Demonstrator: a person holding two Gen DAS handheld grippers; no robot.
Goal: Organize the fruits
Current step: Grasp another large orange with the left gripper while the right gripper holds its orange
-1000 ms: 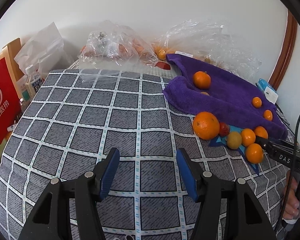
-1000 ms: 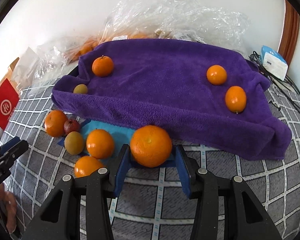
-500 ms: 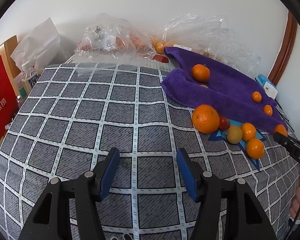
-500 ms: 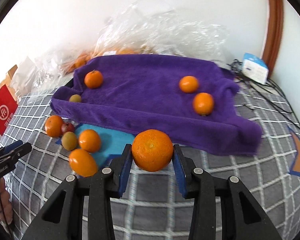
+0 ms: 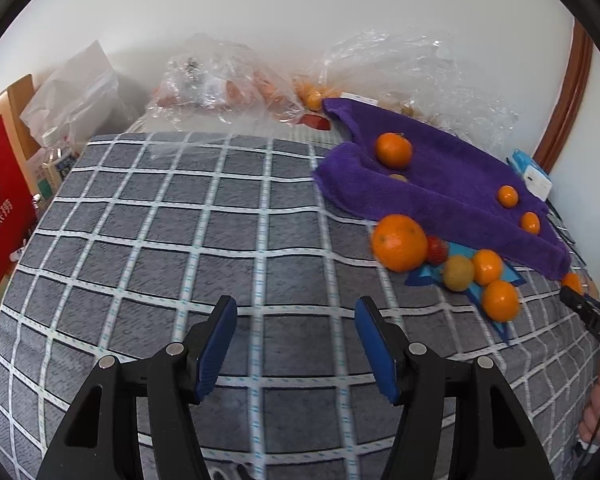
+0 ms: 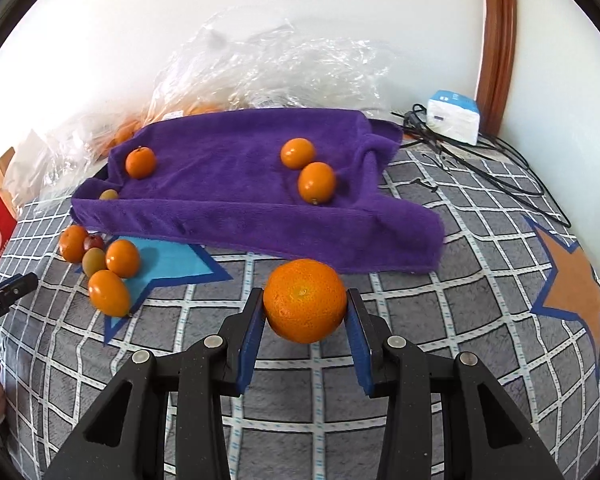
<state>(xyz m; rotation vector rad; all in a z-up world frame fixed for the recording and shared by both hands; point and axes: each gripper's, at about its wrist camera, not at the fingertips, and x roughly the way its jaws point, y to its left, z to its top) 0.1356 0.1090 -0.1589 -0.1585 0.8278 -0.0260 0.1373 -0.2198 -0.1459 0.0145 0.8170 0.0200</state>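
Note:
My right gripper (image 6: 305, 312) is shut on a large orange (image 6: 305, 300) and holds it above the checked cloth, in front of the purple towel (image 6: 236, 184). Three oranges and a small green-brown fruit (image 6: 109, 194) lie on the towel. A cluster of oranges (image 6: 109, 292), a yellowish fruit (image 6: 93, 261) and a small red fruit (image 6: 93, 242) sits by the blue star (image 6: 172, 260). My left gripper (image 5: 294, 344) is open and empty over the cloth, left of the big orange (image 5: 398, 243) of that cluster. The right gripper's tip (image 5: 580, 304) shows at the right edge.
Clear plastic bags (image 5: 228, 84) with more fruit lie along the wall behind the towel. A red bag (image 5: 2, 200) stands at the left edge. A white and blue box (image 6: 454, 116) and black cables (image 6: 480, 164) lie at the back right. An orange star (image 6: 576, 288) marks the cloth at right.
My right gripper has lifted the large orange off the blue star and carried it to the right. My left gripper has drifted slightly and stays open.

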